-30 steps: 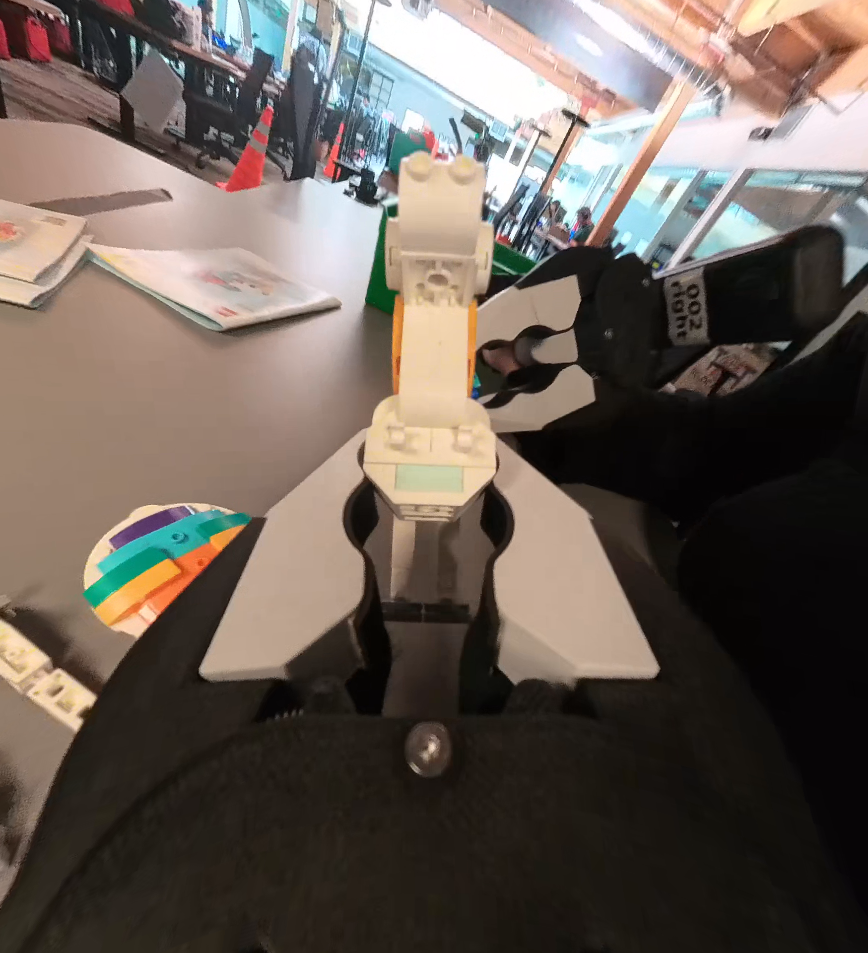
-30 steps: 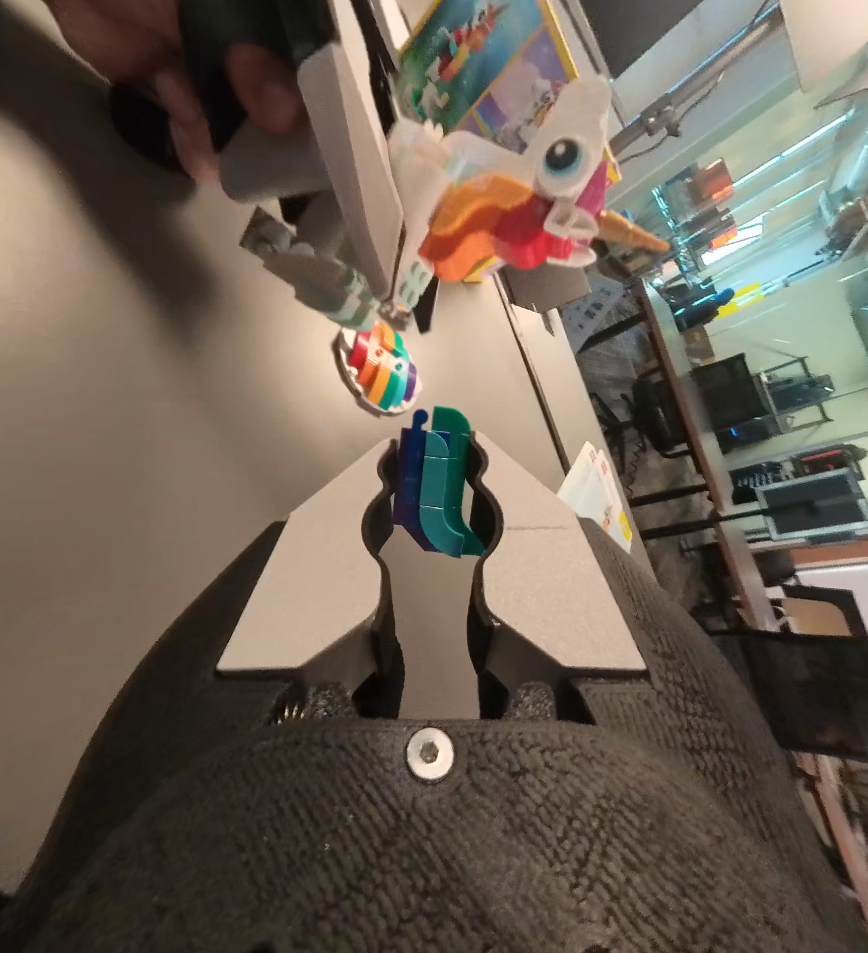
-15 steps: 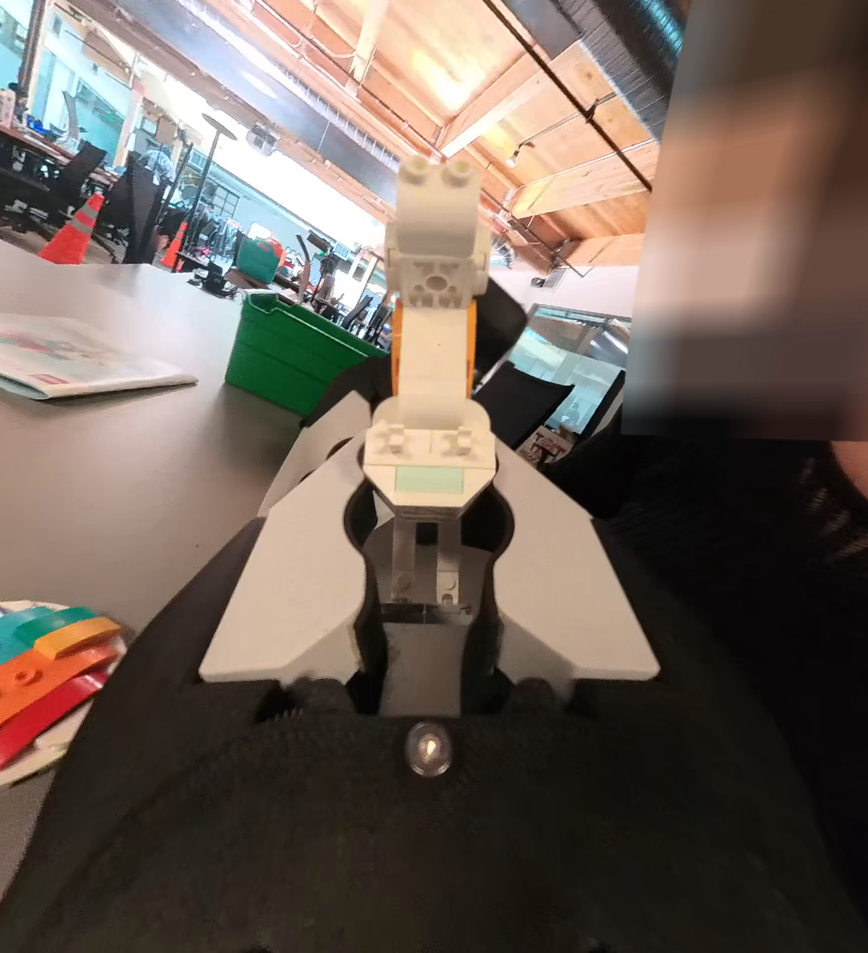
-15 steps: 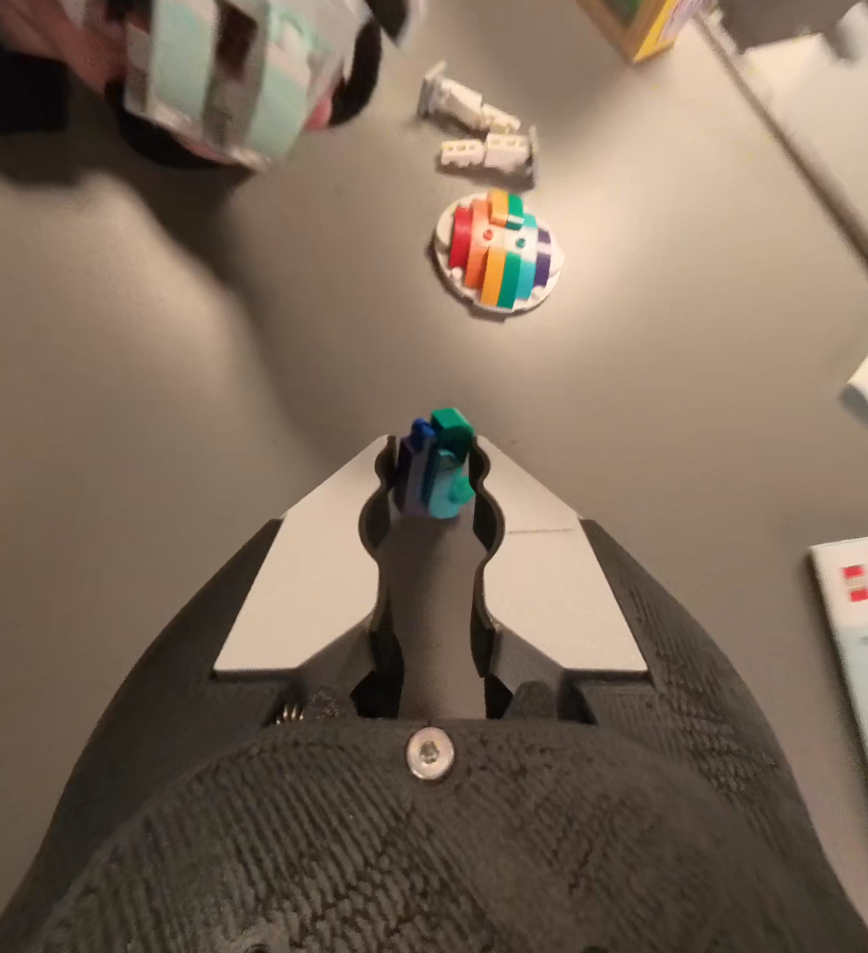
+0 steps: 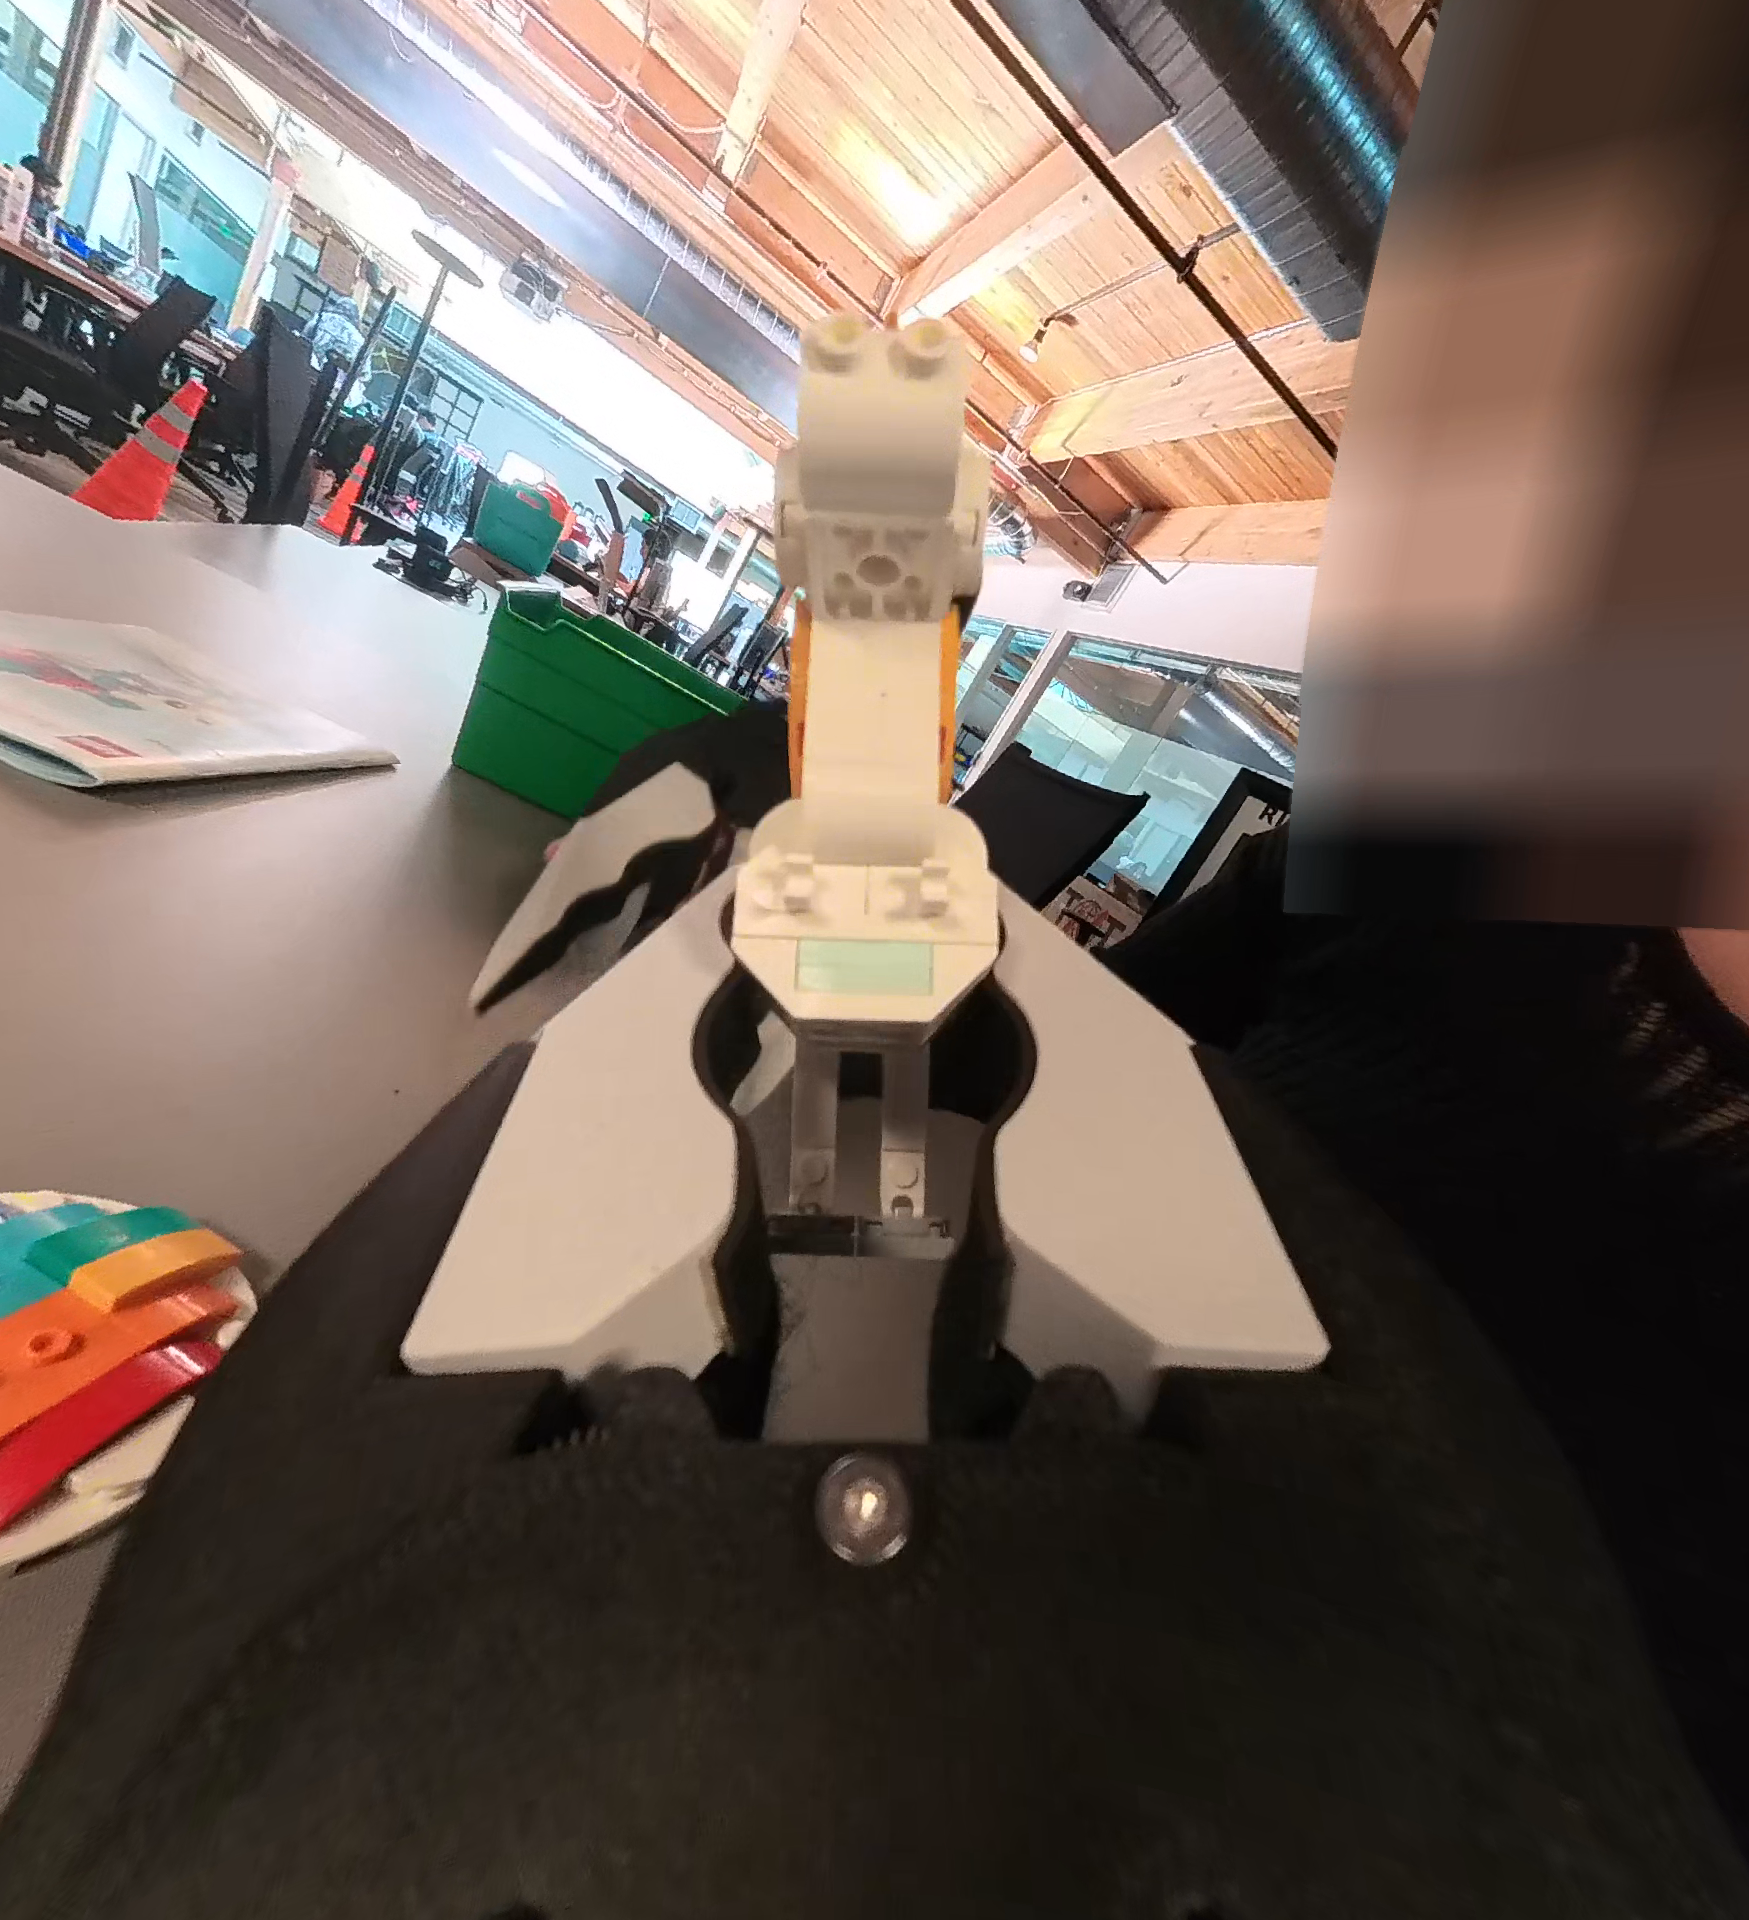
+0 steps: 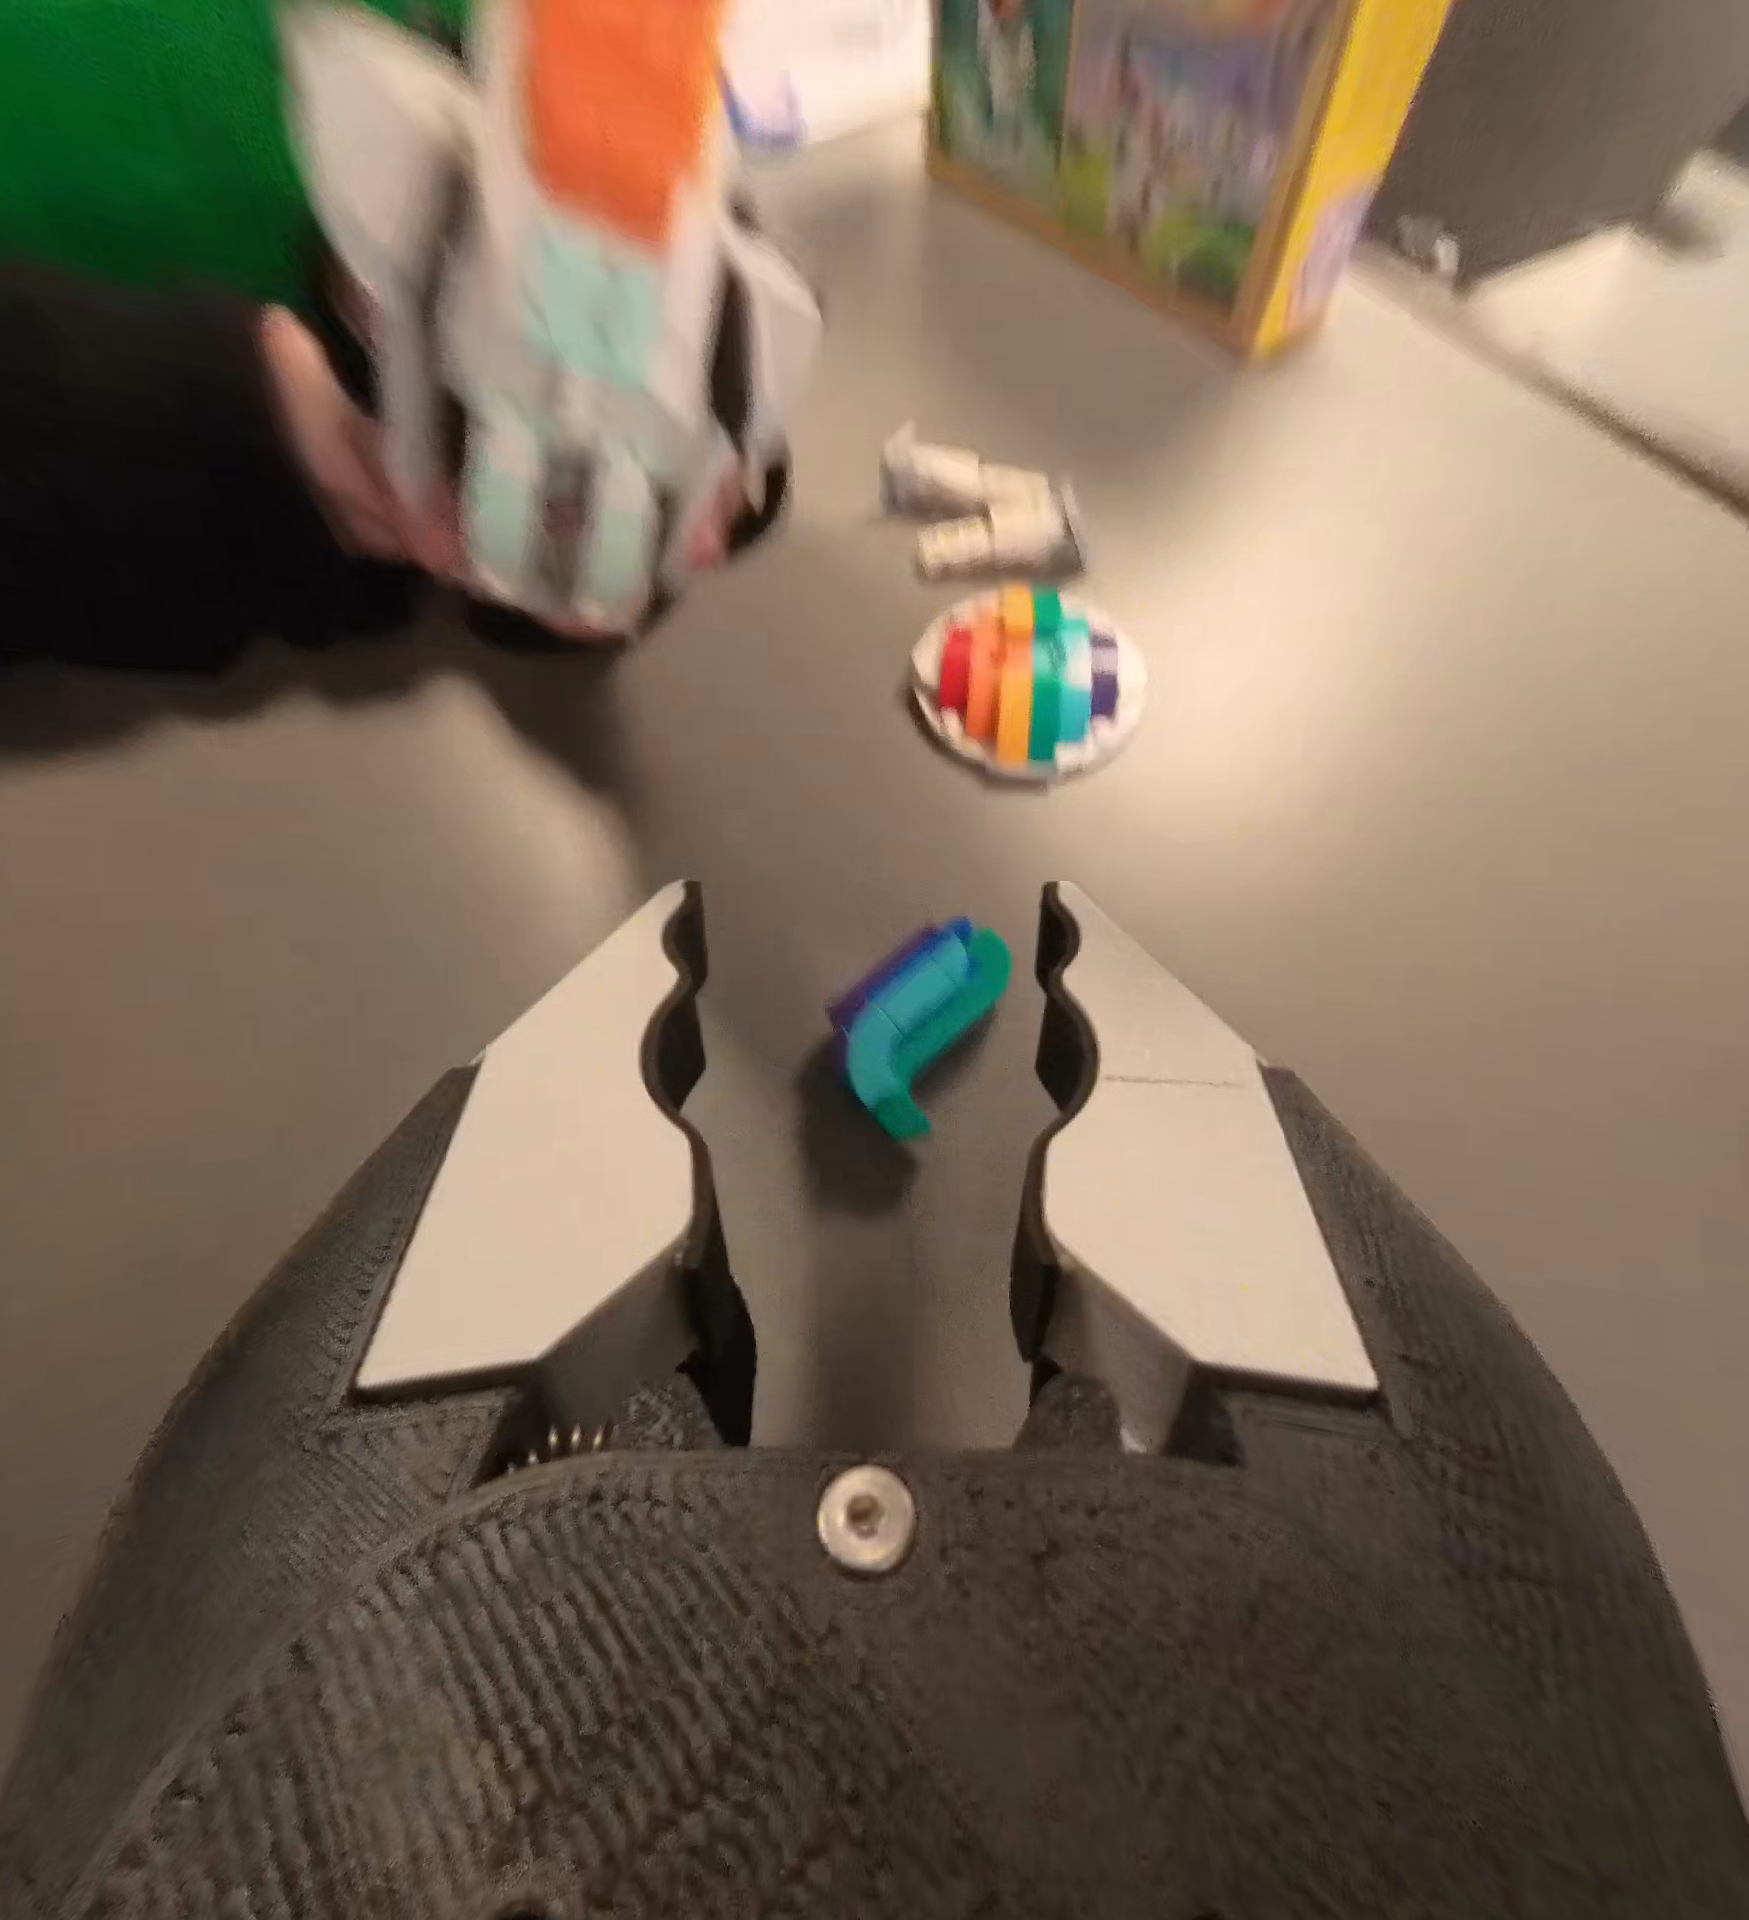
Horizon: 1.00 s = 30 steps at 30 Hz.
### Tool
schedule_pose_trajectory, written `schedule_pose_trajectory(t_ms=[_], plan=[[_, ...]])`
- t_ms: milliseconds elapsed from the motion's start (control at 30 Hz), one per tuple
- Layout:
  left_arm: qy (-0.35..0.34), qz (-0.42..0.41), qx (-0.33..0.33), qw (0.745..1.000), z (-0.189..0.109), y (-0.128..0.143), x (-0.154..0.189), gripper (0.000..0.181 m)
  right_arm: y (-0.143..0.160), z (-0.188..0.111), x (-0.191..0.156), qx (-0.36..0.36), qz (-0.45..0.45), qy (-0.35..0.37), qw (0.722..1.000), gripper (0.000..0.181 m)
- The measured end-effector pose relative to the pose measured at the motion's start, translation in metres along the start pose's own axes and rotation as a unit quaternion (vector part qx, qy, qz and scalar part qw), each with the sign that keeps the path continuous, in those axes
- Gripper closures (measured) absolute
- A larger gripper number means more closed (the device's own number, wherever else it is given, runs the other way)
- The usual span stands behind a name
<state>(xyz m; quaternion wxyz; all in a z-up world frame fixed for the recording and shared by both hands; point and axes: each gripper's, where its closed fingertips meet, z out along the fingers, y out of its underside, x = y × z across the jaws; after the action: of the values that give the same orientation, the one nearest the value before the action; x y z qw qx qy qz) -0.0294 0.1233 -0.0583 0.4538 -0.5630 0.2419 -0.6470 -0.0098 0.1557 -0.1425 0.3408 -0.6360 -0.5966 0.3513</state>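
1. Clamped tight in the left gripper (image 5: 865, 935), raised above the round white disc of rainbow-coloured curved bricks (image 5: 39, 1351): a tall white brick-built figure with orange sides and a pale mint panel (image 5: 875, 727).
2. Spread wide apart and holding nothing, the right gripper (image 6: 870, 894), on the near side of the rainbow disc.
3. Lying loose on the table between those parted fingers, touching neither: a small curved cluster of teal, blue and purple bricks (image 6: 917, 1013).
4. Just beyond the disc: a few small white brick pieces (image 6: 984, 509); farther back, a colourful printed cardboard box (image 6: 1140, 156).
5. Underneath it all, a smooth matt grey tabletop (image 6: 1369, 935), with a thin printed booklet (image 5: 122, 717) and a green plastic bin (image 5: 579, 707) well beyond the disc.
6. Around it, an open workshop hall with a timber plank ceiling (image 5: 953, 156), orange traffic cones (image 5: 143, 457) and office chairs.
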Motion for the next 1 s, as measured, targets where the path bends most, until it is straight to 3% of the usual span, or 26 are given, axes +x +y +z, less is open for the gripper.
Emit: schedule_pose_trajectory(t_ms=[33,167,267,533,633,700,833,900,1000], plan=[[-0.003,0.001,-0.005,1.000,0.001,0.002,-0.001,0.144,-0.014,-0.005,-0.006,0.044,0.011,-0.023,0.999,0.118],[-0.018,0.018,-0.059,0.998,0.009,0.019,-0.002,0.144,-0.062,-0.030,-0.025,0.203,0.103,-0.134,0.965,0.122],[-0.023,0.031,-0.102,0.994,0.016,0.032,-0.001,0.144,-0.076,-0.041,-0.026,0.260,0.151,-0.170,0.938,0.127],[-0.044,0.041,-0.161,0.985,0.023,0.051,-0.006,0.143,-0.079,-0.035,-0.040,0.262,0.155,-0.198,0.932,0.136],[-0.052,0.050,-0.181,0.981,0.025,0.057,-0.007,0.143,-0.079,-0.031,-0.042,0.264,0.149,-0.190,0.934,0.155],[-0.057,0.058,-0.187,0.979,0.026,0.059,-0.007,0.143,-0.078,-0.029,-0.039,0.267,0.145,-0.176,0.936,0.159],[-0.063,0.060,-0.151,0.985,0.028,0.049,-0.008,0.139,-0.081,-0.030,-0.036,0.287,0.161,-0.179,0.927,0.159],[-0.061,0.053,-0.100,0.992,0.029,0.036,-0.008,0.119,-0.082,-0.031,-0.039,0.292,0.166,-0.191,0.922,0.159],[-0.039,0.039,-0.078,0.995,0.030,0.031,-0.003,0.121,-0.084,-0.032,-0.040,0.303,0.161,-0.191,0.920,0.159]])
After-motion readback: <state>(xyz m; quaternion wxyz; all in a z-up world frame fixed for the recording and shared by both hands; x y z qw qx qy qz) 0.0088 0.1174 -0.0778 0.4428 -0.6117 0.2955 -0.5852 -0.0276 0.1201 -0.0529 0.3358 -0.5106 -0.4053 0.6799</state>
